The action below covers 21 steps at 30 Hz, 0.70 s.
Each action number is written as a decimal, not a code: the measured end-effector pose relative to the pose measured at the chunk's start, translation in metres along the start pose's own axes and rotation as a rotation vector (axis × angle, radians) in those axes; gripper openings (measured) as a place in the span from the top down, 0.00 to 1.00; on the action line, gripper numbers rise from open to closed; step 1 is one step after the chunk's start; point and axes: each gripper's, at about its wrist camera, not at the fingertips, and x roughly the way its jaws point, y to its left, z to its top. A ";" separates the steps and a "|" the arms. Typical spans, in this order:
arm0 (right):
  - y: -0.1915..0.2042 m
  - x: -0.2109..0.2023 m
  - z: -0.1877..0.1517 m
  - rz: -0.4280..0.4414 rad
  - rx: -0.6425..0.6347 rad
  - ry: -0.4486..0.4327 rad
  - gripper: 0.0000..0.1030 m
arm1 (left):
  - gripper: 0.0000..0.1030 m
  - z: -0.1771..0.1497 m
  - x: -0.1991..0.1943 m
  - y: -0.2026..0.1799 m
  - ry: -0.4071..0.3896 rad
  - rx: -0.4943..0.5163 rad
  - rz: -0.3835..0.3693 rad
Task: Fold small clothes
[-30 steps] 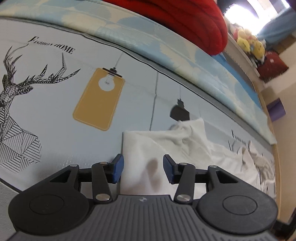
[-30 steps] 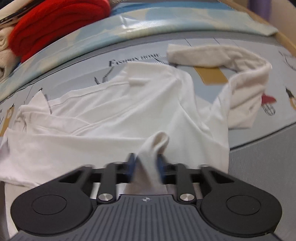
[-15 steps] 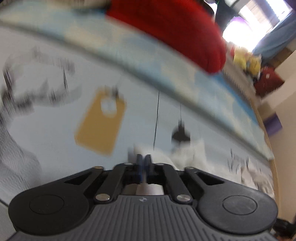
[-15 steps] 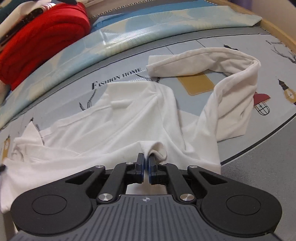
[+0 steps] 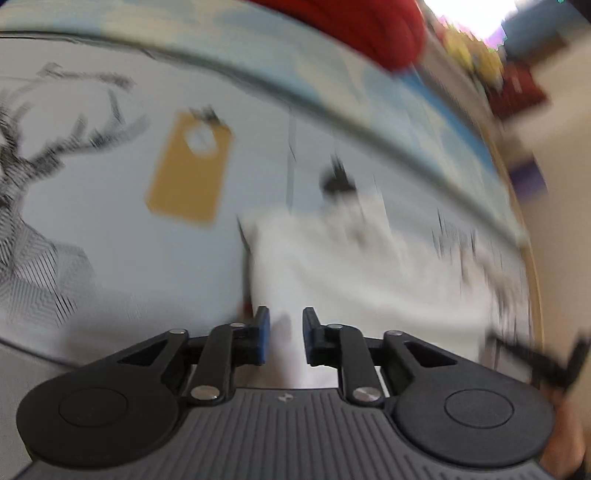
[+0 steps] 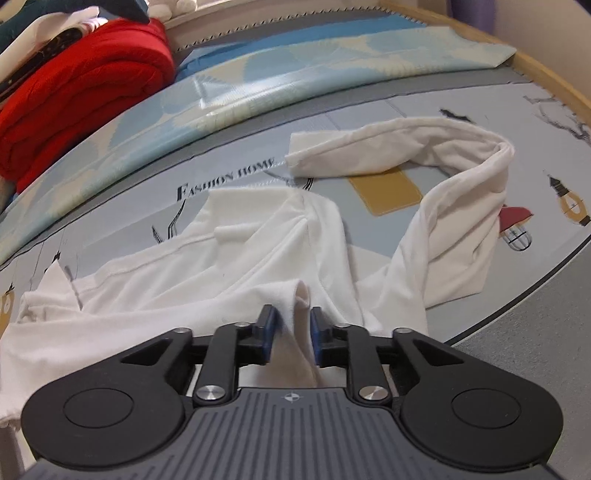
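Note:
A white long-sleeved top [image 6: 266, 254] lies crumpled on a printed light-blue mat [image 6: 461, 107]. One sleeve [image 6: 436, 155] curls away to the far right. My right gripper [image 6: 291, 325] is open, its jaws a small way apart on either side of a raised fold of the top. In the blurred left wrist view the same white top [image 5: 362, 273] lies ahead and to the right. My left gripper [image 5: 285, 328] is open over the top's near edge, with cloth showing between its jaws.
A folded red garment [image 6: 77, 99] sits at the back left of the mat, also in the left wrist view [image 5: 362, 26]. A pale blue patterned blanket [image 6: 295, 77] runs along the far edge. A wooden rim [image 6: 546, 77] borders the right side. Grey carpet [image 6: 535, 339] lies near right.
Both grippers were shut on the white top half a second ago and have now opened. The left view is swinging fast and is blurred.

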 end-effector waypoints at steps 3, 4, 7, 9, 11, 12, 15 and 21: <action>-0.001 0.007 -0.003 0.043 -0.019 0.068 0.75 | 0.76 -0.014 -0.001 -0.007 0.035 0.092 0.004; -0.001 0.008 -0.004 0.038 -0.032 0.078 0.75 | 0.72 -0.016 -0.003 -0.008 0.036 0.109 0.003; 0.002 0.010 -0.007 0.036 -0.046 0.102 0.75 | 0.59 -0.024 -0.009 -0.012 0.026 0.184 0.027; 0.005 0.009 -0.009 0.035 -0.058 0.106 0.75 | 0.53 -0.030 -0.011 -0.019 0.033 0.239 0.032; 0.007 0.009 -0.009 0.034 -0.071 0.109 0.75 | 0.49 -0.036 -0.007 -0.026 0.057 0.287 0.026; 0.008 0.009 -0.010 0.033 -0.075 0.111 0.75 | 0.49 -0.040 -0.007 -0.032 0.061 0.318 0.031; 0.009 0.011 -0.010 0.027 -0.084 0.112 0.75 | 0.50 -0.048 0.004 -0.044 0.050 0.384 0.101; 0.008 0.012 -0.012 0.011 -0.085 0.096 0.87 | 1.00 -0.051 0.015 -0.033 0.054 0.372 0.364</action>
